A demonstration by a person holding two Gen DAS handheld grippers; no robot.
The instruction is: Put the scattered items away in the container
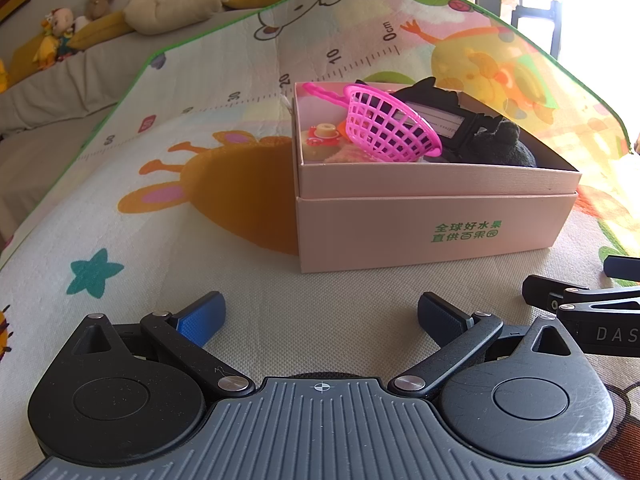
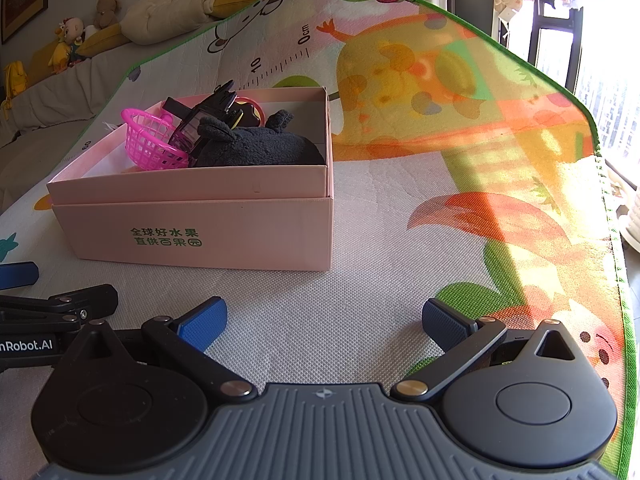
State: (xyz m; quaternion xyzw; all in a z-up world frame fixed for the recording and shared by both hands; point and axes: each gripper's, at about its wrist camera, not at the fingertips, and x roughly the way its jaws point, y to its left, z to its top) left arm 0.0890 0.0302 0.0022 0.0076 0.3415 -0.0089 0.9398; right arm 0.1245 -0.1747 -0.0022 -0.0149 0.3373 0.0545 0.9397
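Pink cardboard box (image 1: 432, 232) with green printed characters on its front wall sits on the colourful cartoon play mat (image 1: 200, 208), holding a bright pink plastic lattice basket (image 1: 390, 128) tipped on its side, a dark grey plush toy (image 2: 256, 146), a black rectangular item (image 2: 200, 118) leaning between them, and a small orange-and-red toy (image 1: 324, 136) in the far corner. Left gripper (image 1: 320, 320) and right gripper (image 2: 322, 322) rest low over the mat just in front of the box, side by side, each with blue-padded fingers spread wide and nothing between them. Beyond the mat's green edge, stuffed toys (image 1: 60, 32) and cushions line a grey sofa (image 1: 48, 92).
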